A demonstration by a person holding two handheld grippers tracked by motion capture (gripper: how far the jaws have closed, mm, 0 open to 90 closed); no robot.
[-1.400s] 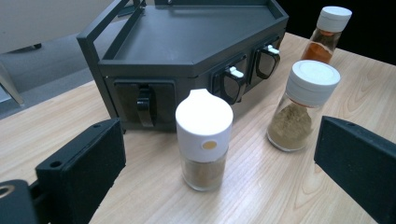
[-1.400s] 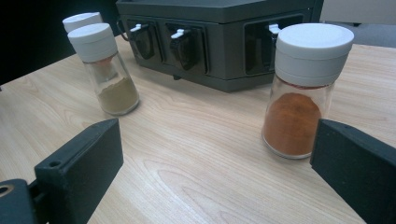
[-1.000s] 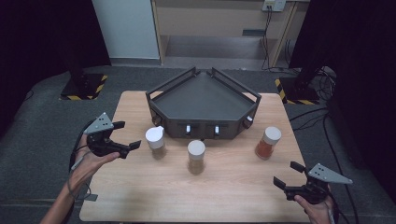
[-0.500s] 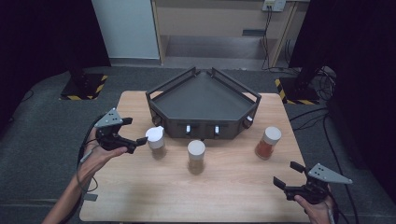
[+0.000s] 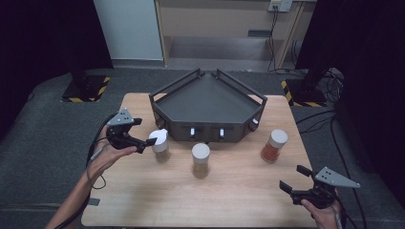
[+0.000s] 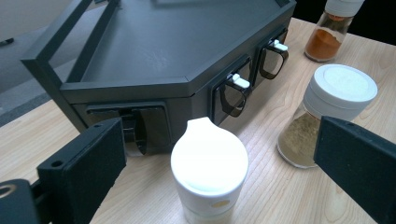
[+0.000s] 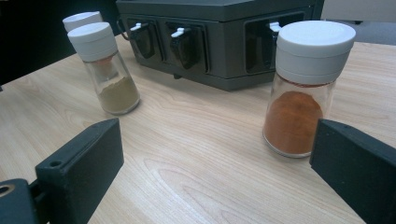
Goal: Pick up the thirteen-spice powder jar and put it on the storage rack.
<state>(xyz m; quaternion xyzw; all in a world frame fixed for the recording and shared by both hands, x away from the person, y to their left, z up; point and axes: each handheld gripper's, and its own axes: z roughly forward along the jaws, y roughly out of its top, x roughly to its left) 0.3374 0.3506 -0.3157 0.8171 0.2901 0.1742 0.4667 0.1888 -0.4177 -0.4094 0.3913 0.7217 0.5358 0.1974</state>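
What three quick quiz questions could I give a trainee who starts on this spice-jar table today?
1. True or false: the left gripper is shut on the nearest jar.
2. How many jars stand on the table?
3. Which jar holds orange powder: A, the one by the left gripper; B, the middle jar; C, the jar on the right?

Key: 1 false, its jaws stand open on either side of that jar; 2 three; 3 C.

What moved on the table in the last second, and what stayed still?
The left gripper moved right, up to the leftmost jar, open around it, not gripping yet. The right gripper, the other two jars and the black rack stayed put.
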